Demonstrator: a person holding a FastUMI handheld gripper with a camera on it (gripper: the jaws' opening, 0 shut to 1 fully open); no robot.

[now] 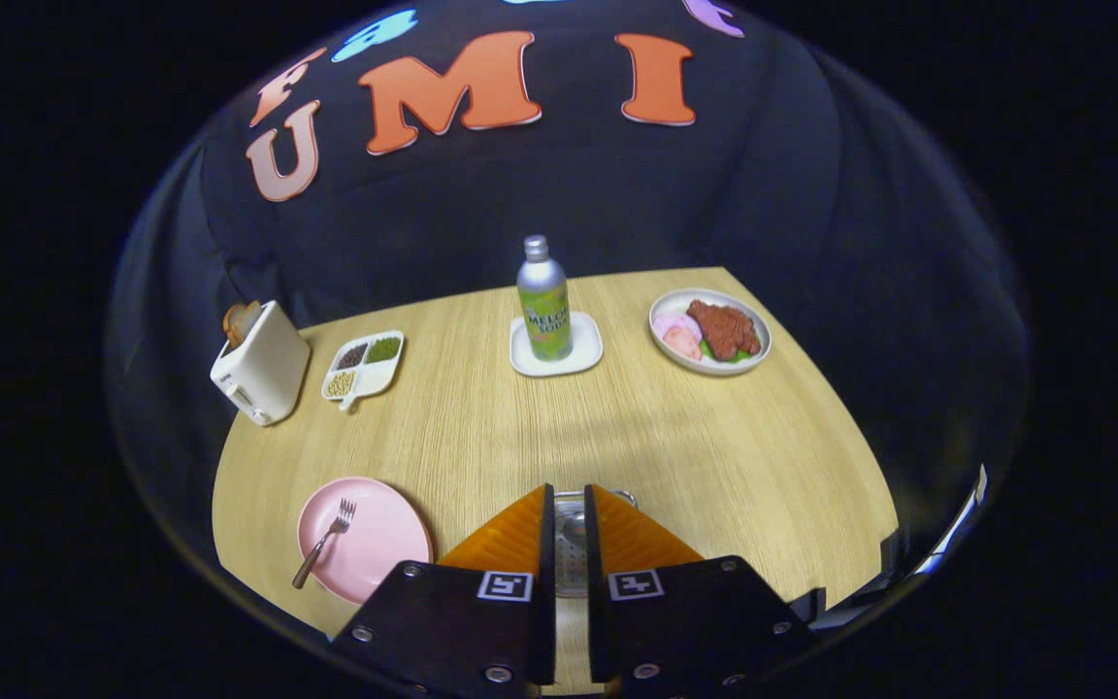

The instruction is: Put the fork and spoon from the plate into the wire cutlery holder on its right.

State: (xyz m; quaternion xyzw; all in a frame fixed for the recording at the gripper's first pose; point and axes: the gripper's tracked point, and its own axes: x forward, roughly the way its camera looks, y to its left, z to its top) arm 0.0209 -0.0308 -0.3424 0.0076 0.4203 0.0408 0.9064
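Gripper (570,500) fingers rise from the bottom centre of the frame, standing close together with only a narrow slot between them, and in that slot shows the spoon (574,529), its bowl upward; both fingers appear to press on its sides, though the contact itself is hard to make out. Directly beneath and behind the spoon, seen through the same slot, is the wire cutlery holder (571,573), a metal container with a perforated wall and a thin rim showing just past the fingertips. To the lower left of the frame, just beside the left finger, lies one pink plate (365,539) on the wooden table (695,437), and on it rests one fork (323,544), tines pointing up and away, handle running down over the plate's near edge. Further back, at the centre of the frame, one green bottle (543,301) with a silver cap stands upright on a small white square dish (556,348). To the upper right of it sits one round plate of food (709,332) holding a brown piece of meat, pale slices and a bit of green. At the left, one white toaster (261,364) stands with a slice of bread in its slot, and just beside it lies one white divided tray (365,367) with three compartments of small grains.
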